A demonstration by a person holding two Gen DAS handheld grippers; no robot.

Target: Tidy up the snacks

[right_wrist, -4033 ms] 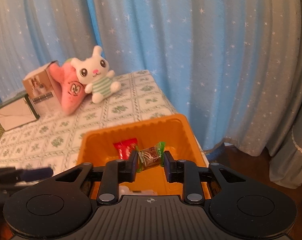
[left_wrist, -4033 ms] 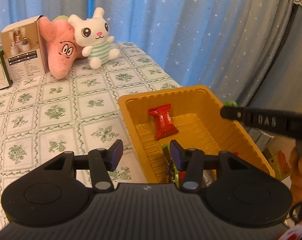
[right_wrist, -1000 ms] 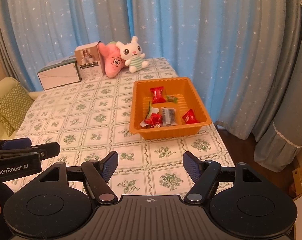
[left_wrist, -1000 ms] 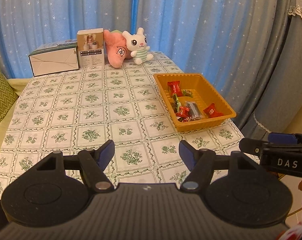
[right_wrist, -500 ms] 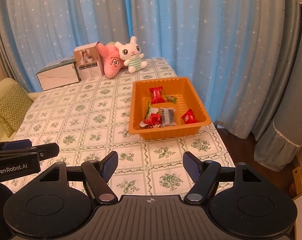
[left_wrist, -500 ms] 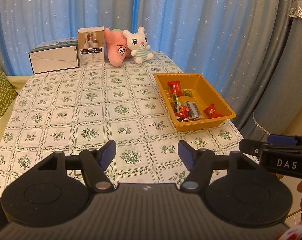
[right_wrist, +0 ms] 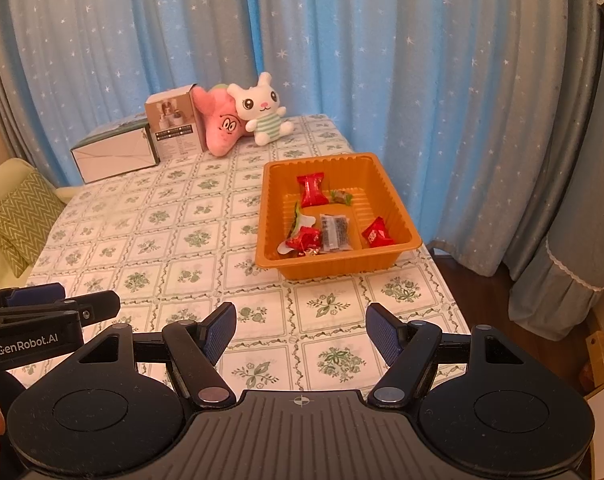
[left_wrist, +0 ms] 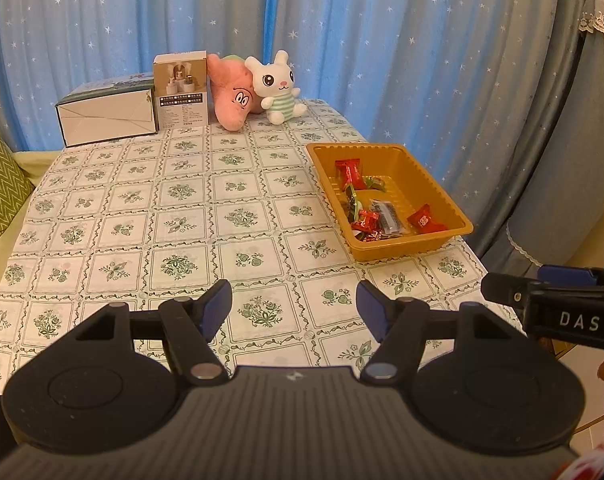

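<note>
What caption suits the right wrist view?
Open right gripper above the table, facing an orange tray of snacks.

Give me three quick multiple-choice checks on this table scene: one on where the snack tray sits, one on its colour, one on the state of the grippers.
1. Where is the tray?
A. By the right-hand table edge, near the curtain
B. Against the boxes at the far end
C. On the green cushion

2. What colour is the tray?
A. Blue
B. Orange
C. White

3. How do the left gripper and right gripper stand?
A. Both shut on a candy
B. Left shut, right open
C. Both open and empty

Answers: 1 A, it sits along the right edge before the curtain; 2 B, its walls are orange; 3 C, the jaws stand wide with only tablecloth between.
</note>
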